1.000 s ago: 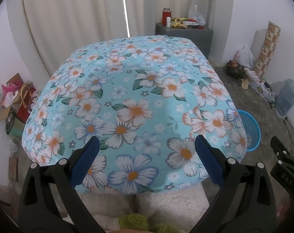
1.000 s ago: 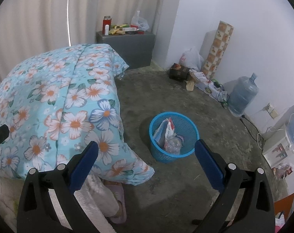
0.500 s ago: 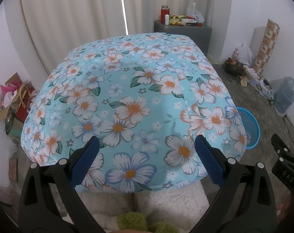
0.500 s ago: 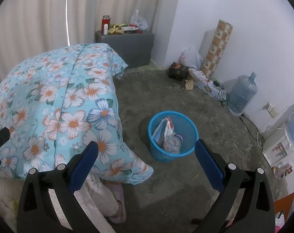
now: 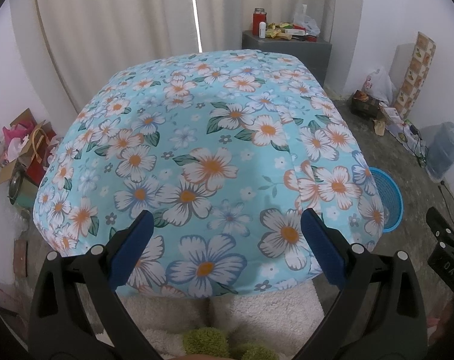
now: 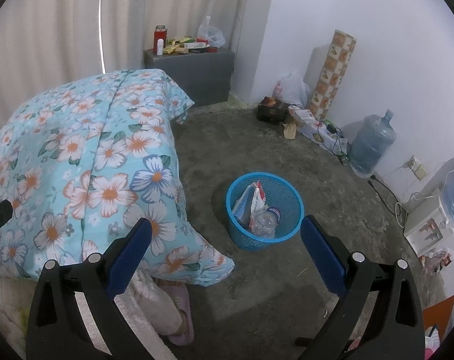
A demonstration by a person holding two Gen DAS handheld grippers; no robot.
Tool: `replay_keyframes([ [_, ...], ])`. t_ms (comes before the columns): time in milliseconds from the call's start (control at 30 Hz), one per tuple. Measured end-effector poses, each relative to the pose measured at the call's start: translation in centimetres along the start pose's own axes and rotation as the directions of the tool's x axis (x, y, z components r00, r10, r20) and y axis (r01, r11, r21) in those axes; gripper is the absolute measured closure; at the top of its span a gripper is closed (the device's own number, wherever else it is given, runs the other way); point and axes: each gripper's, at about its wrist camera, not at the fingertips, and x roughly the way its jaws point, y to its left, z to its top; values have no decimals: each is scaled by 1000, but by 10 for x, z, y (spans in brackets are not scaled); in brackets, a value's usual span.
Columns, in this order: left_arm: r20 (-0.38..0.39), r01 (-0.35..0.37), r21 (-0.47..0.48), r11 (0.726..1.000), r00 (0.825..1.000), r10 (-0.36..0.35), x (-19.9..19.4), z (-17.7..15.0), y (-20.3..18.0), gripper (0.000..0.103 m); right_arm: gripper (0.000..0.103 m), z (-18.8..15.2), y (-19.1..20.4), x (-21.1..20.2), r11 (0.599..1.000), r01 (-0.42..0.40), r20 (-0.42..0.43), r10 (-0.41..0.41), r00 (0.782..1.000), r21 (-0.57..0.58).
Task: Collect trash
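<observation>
A blue plastic trash basket (image 6: pixel 282 181) stands on the concrete floor beside the table. It holds a crushed clear bottle (image 6: pixel 264 221) and paper wrappers (image 6: pixel 251 199). Its rim also shows in the left wrist view (image 5: pixel 389 192), mostly hidden by the cloth. My right gripper (image 6: pixel 225 235) is open and empty, held above the floor just in front of the basket. My left gripper (image 5: pixel 225 231) is open and empty above the near edge of the table with the floral cloth (image 5: pixel 214 156). No loose trash shows on the cloth.
A grey cabinet (image 6: pixel 196 66) with a red jar, packets and a bag stands at the back wall. A water jug (image 6: pixel 371 144), boxes and cables line the right wall. A slipper (image 6: pixel 178 315) lies under the table edge. Bags and boxes (image 5: pixel 22 147) sit at the left.
Both grippers have drawn back and risen slightly; the table and basket sit a little lower and farther in view. Both stay open and empty.
</observation>
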Motion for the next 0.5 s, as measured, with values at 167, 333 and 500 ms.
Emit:
replay_keyframes([
  [167, 2, -1, -1, 1000, 1000, 1, 0, 0, 0, 9, 7, 1, 0, 0, 1000, 0, 1, 0, 1000, -1],
  [333, 2, -3, -1, 1000, 1000, 3, -1, 0, 1, 9, 7, 2, 1, -1, 1000, -3, 1, 3, 1000, -2],
  [500, 2, -3, -2, 1000, 1000, 3, -1, 0, 0, 9, 7, 2, 1, -1, 1000, -3, 0, 3, 1000, -1],
])
